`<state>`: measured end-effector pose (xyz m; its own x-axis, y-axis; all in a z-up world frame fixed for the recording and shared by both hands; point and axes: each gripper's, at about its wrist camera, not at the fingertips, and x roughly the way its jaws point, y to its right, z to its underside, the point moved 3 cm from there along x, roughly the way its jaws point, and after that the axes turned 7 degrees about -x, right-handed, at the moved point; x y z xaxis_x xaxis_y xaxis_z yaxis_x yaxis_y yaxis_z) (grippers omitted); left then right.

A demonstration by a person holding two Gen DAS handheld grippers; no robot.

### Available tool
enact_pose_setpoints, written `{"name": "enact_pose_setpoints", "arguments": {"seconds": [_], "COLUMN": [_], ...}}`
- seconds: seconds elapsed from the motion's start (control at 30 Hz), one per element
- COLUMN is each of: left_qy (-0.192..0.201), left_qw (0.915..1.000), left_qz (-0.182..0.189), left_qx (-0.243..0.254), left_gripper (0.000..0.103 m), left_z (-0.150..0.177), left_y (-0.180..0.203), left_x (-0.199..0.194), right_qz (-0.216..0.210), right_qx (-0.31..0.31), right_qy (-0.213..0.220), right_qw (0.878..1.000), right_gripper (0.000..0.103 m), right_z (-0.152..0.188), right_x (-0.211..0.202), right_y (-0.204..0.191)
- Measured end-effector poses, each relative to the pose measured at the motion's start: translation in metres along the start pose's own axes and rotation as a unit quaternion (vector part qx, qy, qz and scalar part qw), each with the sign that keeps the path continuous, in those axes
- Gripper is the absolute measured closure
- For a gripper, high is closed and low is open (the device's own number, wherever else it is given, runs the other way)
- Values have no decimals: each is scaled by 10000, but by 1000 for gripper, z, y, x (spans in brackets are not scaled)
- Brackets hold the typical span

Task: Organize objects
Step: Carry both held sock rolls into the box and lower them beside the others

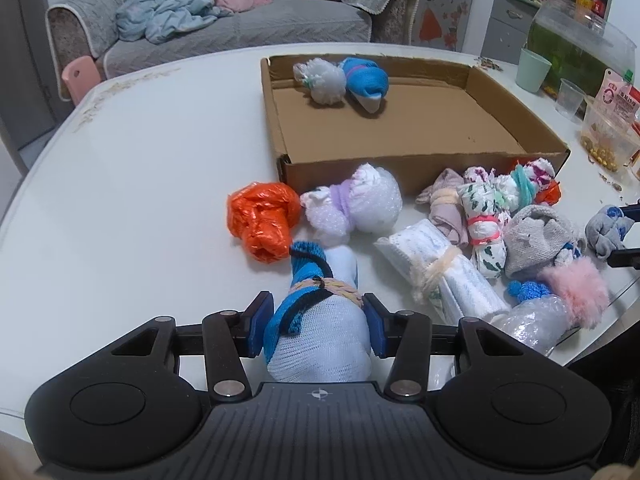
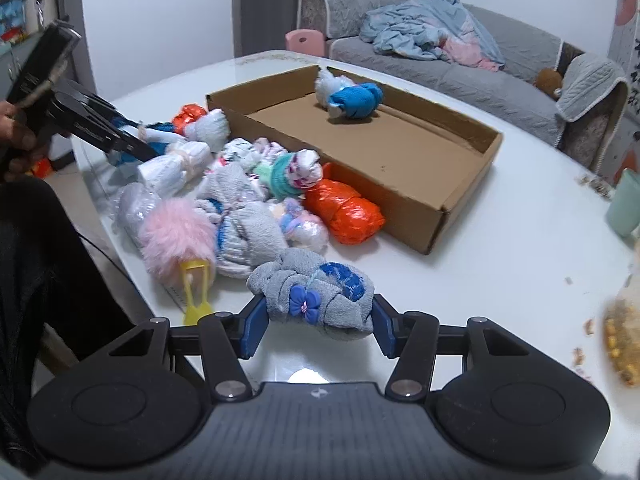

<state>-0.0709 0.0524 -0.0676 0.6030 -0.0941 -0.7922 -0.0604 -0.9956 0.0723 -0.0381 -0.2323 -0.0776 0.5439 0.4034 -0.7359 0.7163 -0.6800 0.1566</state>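
My left gripper [image 1: 316, 304] is shut on a blue and white sock bundle [image 1: 324, 344] tied with bands, low over the white table [image 1: 140, 200]. In the right wrist view my right gripper [image 2: 318, 314] is shut on a grey sock bundle [image 2: 316, 292] with a blue flower. Its pads press both sides. A pile of tied bundles lies between the grippers, among them an orange plastic bag [image 1: 260, 220] and a pink fluffy item [image 2: 176, 236]. The open cardboard box [image 1: 340, 168] beyond holds a white bundle [image 1: 320, 80] and a blue bundle [image 1: 366, 80]. A hand holds the left gripper [image 2: 120, 136] at the left of the right wrist view.
At the table's right side stand a green cup [image 1: 532, 70], a clear cup [image 1: 570, 98], a snack container [image 1: 604, 144] and a fish tank [image 1: 580, 40]. Crumbs lie around them. A grey sofa [image 1: 240, 28] with bedding is behind the table. A yellow clip [image 2: 196, 292] lies near the table's edge.
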Motion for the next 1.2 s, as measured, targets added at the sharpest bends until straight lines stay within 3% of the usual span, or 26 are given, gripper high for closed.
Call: {"name": "enact_pose_setpoints", "arguments": {"seconds": [0.13,0.3,0.67,0.93,1.2], "left_qy": [83,298,959,1079,741], "left_qw": [9999,9994,9944,9913,9925], "left_qz": [-10,61,130,246,186], "left_qx": [84,145,426,706,954], "left_gripper": [48,48,48,48,48], "left_z": [-5,-24,-108,-167,-174], "left_y": [1,6,23,44,45], "left_x": [-11,-30,-53,-8,64], "right_qz": [307,357,487,381,209], "right_qx": [-152,-393,-511,-575,-552], "right_qy": [-115,77,646,837,483], "right_qw": [9993,9986,9954,9941,9971], "right_gripper": [53,53,52,52,52], "right_z": [-11,-28,-95,-150,-167], "right_x": [-7,-25,-40,-4,64], "right_y": [0,-1,32,60,77]}}
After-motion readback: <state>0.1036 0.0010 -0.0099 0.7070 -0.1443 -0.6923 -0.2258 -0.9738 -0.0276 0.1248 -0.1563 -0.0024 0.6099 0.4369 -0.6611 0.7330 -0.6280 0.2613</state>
